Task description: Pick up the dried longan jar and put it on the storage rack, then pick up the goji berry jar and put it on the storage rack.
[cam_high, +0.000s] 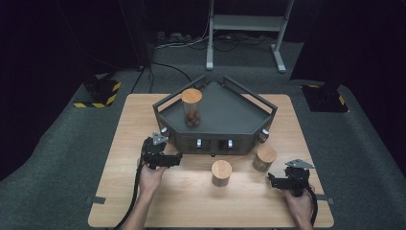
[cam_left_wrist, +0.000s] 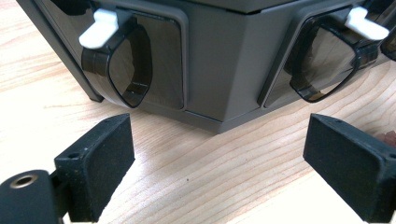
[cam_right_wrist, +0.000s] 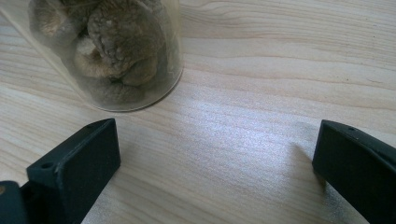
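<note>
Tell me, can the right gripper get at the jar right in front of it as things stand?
Probably yes. The right gripper has its jaws open, with bare table between them, and the clear jar of brown lumps stands just ahead, off towards one jaw. Nothing lies between; it would need a small sideways shift first.

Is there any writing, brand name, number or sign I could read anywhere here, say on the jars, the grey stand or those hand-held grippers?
None: no words, numbers or brand names can be read.
Jars: plain wooden lids, no label.
Grey stand: bare, with white levers carrying no marks.
Floor blocks: yellow-and-black warning stripes, no text.
Left gripper and right gripper: plain black pads.
</note>
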`<state>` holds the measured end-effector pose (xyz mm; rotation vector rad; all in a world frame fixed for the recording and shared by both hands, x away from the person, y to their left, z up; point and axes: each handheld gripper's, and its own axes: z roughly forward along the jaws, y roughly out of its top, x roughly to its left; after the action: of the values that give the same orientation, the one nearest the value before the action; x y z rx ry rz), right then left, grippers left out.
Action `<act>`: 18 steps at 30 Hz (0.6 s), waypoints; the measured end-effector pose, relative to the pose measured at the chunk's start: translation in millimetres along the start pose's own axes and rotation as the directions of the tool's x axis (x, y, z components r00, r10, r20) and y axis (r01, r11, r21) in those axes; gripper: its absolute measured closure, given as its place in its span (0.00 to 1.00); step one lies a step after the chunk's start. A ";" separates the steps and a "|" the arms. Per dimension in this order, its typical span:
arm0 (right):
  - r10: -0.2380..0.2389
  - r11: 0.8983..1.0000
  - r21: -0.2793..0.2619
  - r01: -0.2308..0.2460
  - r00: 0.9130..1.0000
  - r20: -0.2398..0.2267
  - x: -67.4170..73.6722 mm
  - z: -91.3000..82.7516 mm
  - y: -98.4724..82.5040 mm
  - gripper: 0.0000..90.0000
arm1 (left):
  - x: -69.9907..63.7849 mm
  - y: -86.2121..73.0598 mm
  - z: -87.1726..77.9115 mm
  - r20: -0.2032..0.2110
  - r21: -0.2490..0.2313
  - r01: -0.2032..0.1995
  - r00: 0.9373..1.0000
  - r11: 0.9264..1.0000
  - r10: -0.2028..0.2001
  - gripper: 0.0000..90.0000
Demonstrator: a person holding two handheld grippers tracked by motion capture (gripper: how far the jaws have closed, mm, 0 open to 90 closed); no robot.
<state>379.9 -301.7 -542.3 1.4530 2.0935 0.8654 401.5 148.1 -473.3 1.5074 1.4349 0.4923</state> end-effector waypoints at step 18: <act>0.000 1.000 0.000 0.000 1.000 0.001 0.1 0.0 0.0 0.00 | -0.4 -7.9 0.1 -0.001 0.005 -0.001 1.000 1.000 0.001 0.09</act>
<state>379.9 -301.6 -542.3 1.4535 2.0925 0.8650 397.3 146.5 -479.8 1.5119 1.4372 0.4911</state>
